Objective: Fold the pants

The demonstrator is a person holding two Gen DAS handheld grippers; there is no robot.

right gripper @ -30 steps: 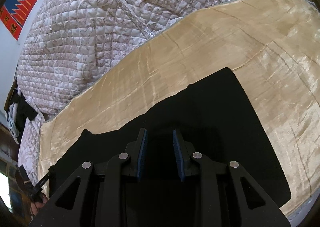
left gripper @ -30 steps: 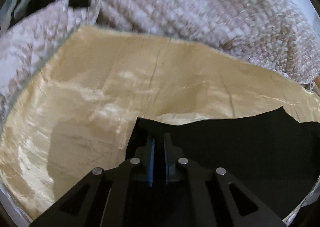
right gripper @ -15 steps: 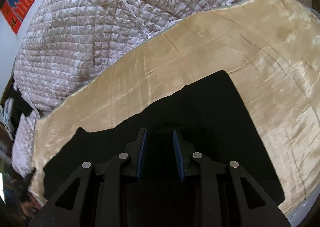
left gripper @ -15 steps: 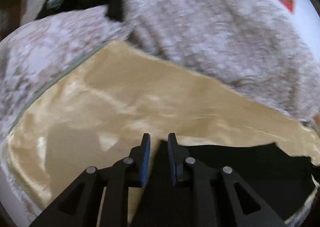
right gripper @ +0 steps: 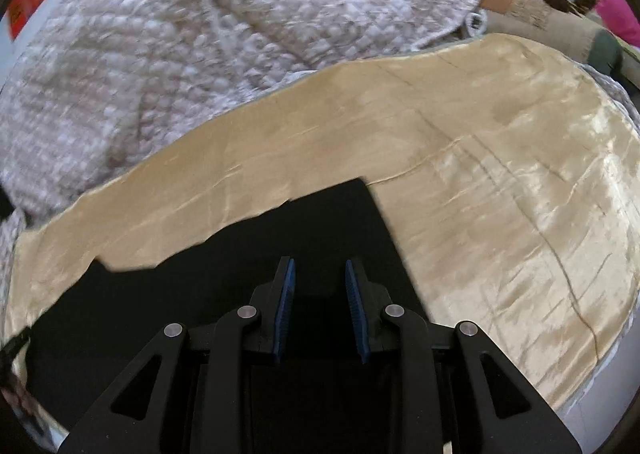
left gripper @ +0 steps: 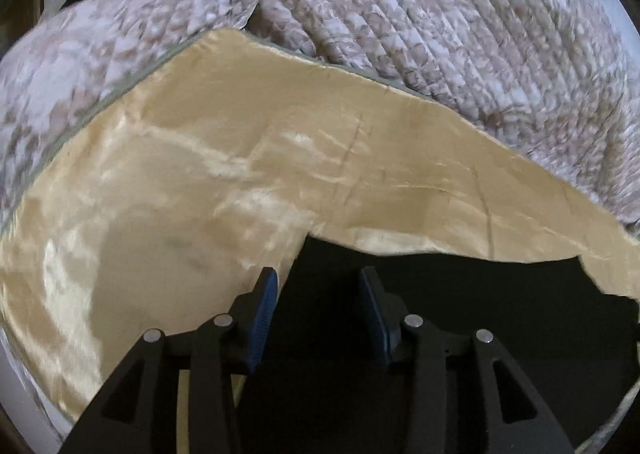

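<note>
Left gripper (left gripper: pixel 316 290) jaws have just opened off the black pants (left gripper: pixel 460 314), right gripper (right gripper: pixel 320 282) narrowly parted, gripping nothing visible; pants lie flat on the gold sheet (left gripper: pixel 240 158) (one fold seemingly placed), further folds probably remain.

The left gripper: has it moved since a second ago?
Yes. The left gripper has just been opening, its pads clear of the pants, near their corner on the golden sheet.

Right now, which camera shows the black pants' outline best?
The right wrist view: the black pants show a squared end and a long edge on the gold cloth. The left wrist view shows only one corner and a wavy edge.
</note>
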